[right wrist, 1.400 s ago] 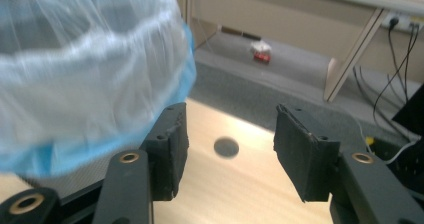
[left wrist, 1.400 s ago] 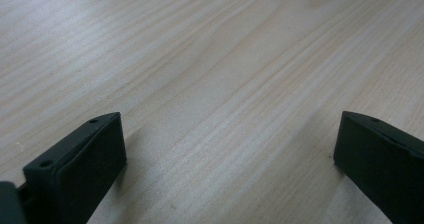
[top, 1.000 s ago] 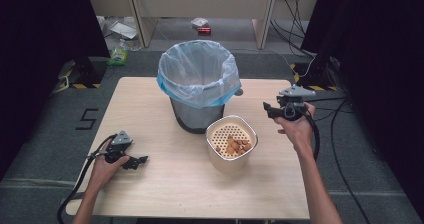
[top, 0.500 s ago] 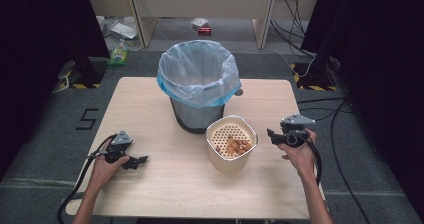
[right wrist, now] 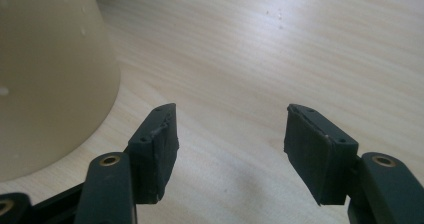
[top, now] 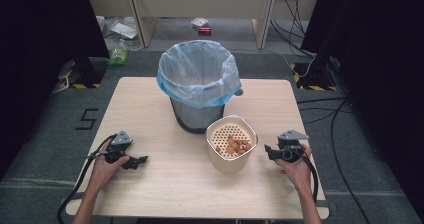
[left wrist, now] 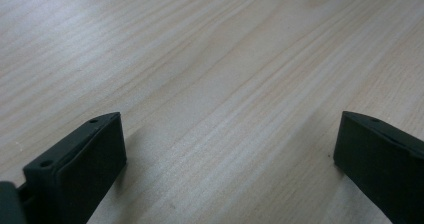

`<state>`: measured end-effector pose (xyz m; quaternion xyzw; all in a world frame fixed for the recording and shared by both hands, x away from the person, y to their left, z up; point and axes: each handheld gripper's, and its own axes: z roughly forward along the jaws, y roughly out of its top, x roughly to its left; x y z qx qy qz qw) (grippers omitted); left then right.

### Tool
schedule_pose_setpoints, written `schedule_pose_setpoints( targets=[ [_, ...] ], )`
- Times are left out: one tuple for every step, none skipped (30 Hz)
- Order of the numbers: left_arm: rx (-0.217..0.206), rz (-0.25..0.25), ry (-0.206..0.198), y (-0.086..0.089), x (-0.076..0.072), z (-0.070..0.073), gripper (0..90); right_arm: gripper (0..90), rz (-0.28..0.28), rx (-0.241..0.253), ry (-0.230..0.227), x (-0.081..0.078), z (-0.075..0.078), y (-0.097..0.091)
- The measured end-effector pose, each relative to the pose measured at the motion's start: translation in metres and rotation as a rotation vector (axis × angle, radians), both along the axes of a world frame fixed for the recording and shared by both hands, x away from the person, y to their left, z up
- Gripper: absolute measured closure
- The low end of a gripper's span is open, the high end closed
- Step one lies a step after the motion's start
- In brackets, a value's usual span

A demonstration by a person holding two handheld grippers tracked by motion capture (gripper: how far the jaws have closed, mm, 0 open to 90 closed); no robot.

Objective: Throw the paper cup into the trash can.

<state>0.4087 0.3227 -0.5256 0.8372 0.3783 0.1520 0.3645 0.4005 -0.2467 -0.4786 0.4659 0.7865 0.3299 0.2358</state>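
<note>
A grey bin lined with a pale blue bag (top: 198, 79) stands at the middle back of the wooden table (top: 150, 114). In front of it is a cream perforated container (top: 231, 143) holding brown bits; its smooth side (right wrist: 50, 74) fills the left of the right gripper view. My right gripper (top: 270, 151) is low over the table just right of the container and apart from it. Its jaws (right wrist: 232, 139) have just been opening, with nothing between them. My left gripper (top: 136, 160) rests at the front left, its jaws (left wrist: 230, 154) wide open over bare wood.
The left gripper's black cable (top: 75, 189) trails off the table's front left edge. Cables (top: 330, 109) lie on the floor to the right, and litter (top: 200, 26) lies beyond the table. Dark curtains flank both sides.
My right hand came down and toward the table's front, from beside the bin to beside the cream container. The left hand stayed put.
</note>
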Motion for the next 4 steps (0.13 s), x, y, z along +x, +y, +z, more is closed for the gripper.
schedule_pose_setpoints(
  targets=[
    [0.0, 0.0, 0.0, 0.0, 0.0, 0.0, 0.0, 38.7, 0.0, -0.002, -0.002, -0.0001, -0.0024, -0.0006],
    [0.0, 0.0, 0.0, 0.0, 0.0, 0.0, 0.0, 37.4, -0.001, -0.007, 0.018, -0.0004, -0.0059, -0.0009],
    [0.0, 0.0, 0.0, 0.0, 0.0, 0.0, 0.0, 37.3, -0.004, -0.001, 0.028, -0.001, -0.0074, -0.0006],
    [0.0, 0.0, 0.0, 0.0, 0.0, 0.0, 0.0, 37.0, -0.003, 0.0, 0.029, -0.0016, -0.0091, -0.0006]
  ],
)
